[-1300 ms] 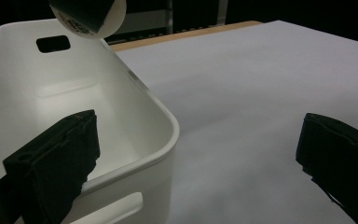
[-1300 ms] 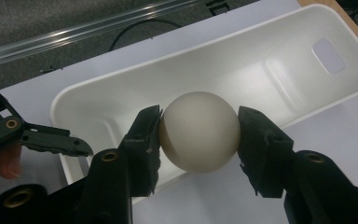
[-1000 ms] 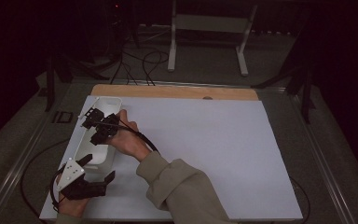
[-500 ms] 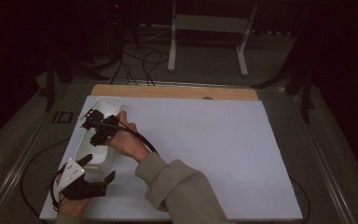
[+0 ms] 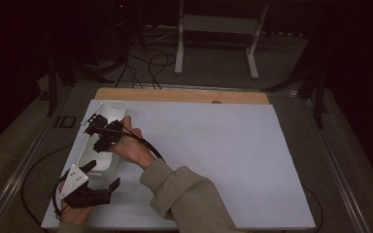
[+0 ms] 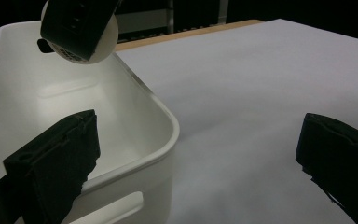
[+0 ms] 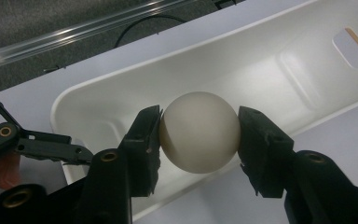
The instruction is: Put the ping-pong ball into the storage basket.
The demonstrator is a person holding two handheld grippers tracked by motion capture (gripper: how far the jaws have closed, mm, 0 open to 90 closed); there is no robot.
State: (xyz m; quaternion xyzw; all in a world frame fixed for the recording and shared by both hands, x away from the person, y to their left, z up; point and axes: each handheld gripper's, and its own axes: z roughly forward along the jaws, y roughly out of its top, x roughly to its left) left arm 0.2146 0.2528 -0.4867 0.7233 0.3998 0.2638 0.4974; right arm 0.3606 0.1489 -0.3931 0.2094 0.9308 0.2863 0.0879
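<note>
White counter (image 5: 213, 145) under dim light. Right gripper (image 7: 199, 135) clamped on white ball (image 7: 199, 131), poised over white bin (image 7: 270, 60), barely shifted since a second ago; release likely next. Left gripper (image 6: 191, 154) wide open, empty, straddling bin's near corner.

To your right, the white sheet-covered table (image 5: 213, 160) lies bare and open to pass over. On the left, the long white plastic bin (image 5: 102, 141) stands in the way, with the right gripper (image 5: 98, 131) above it and the left gripper (image 5: 102, 175) straddling its near corner.
</note>
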